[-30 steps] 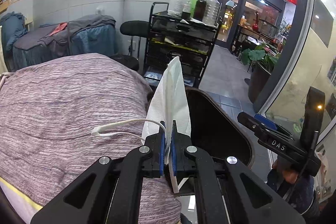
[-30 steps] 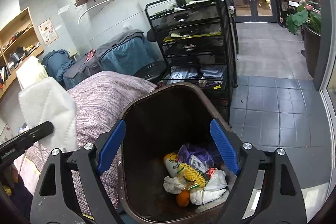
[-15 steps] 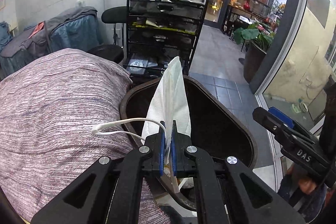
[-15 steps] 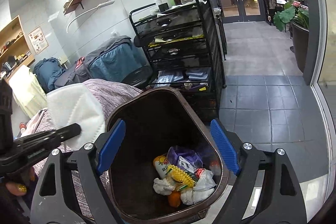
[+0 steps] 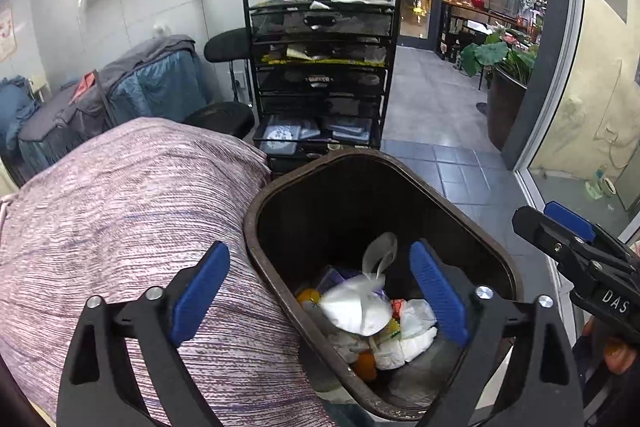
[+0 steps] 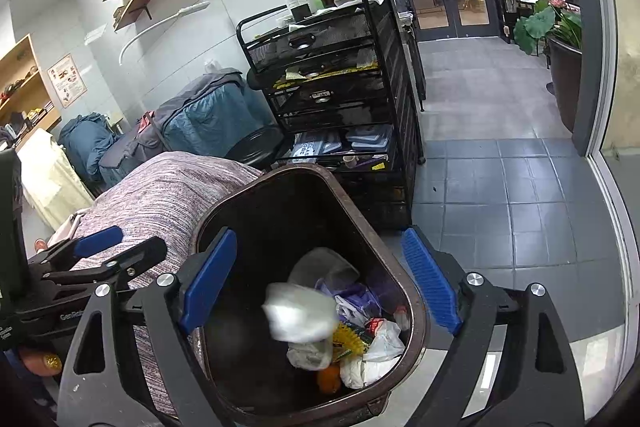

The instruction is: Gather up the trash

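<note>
A dark brown trash bin (image 5: 256, 203) (image 6: 416, 311) stands beside the bed, with wrappers, tissues and an orange fruit at its bottom. A white face mask (image 5: 354, 307) (image 6: 300, 311), blurred, is inside the bin above the trash, touching no gripper. My left gripper (image 5: 318, 297) is open and empty over the bin's near left rim; it also shows in the right wrist view (image 6: 120, 247). My right gripper (image 6: 316, 279) is open and empty over the bin's mouth; it shows at the right edge of the left wrist view (image 5: 560, 231).
A bed with a purple striped cover (image 5: 120, 227) lies left of the bin. A black mesh drawer cart (image 5: 320, 67) with bottles on top stands behind it. A grey tiled floor (image 6: 500, 187) runs right toward glass doors and a potted plant (image 5: 504, 75).
My left gripper held the white mask upright, moved right over the bin, then opened. The mask has dropped into the bin. My right gripper stays open above the bin.
</note>
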